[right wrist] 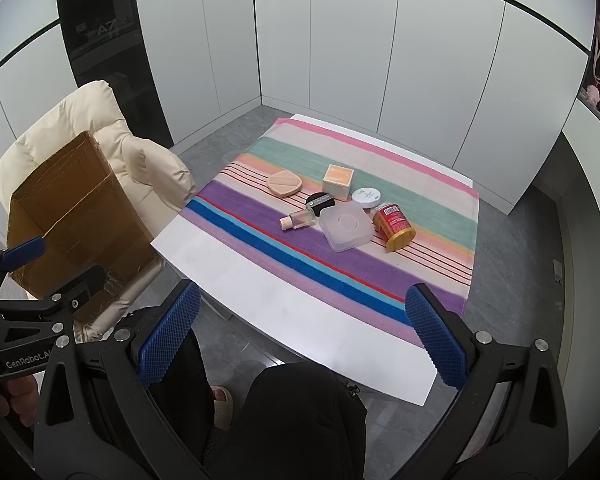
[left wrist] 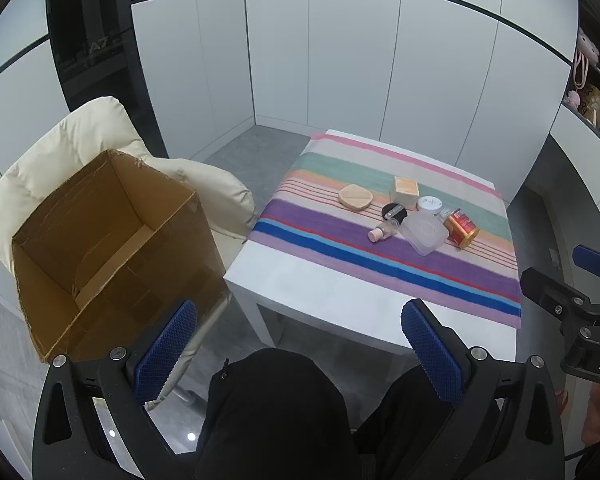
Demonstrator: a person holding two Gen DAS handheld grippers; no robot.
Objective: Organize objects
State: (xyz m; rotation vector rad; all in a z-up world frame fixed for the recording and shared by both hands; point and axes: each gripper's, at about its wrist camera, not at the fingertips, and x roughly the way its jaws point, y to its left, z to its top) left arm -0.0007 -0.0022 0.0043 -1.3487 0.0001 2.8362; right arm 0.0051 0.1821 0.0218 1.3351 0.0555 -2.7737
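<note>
We hold the left gripper [left wrist: 298, 350] and the right gripper [right wrist: 304, 334] spread wide and empty above our knees, short of the table [right wrist: 260, 300]. Nothing is sorted yet: ahead of both claws, the cosmetics cluster on the striped cloth [right wrist: 340, 276], red jar [right wrist: 394, 225] tipped over. The cardboard box [left wrist: 112, 248], left of them, looks empty. Labels are unreadable.
</note>
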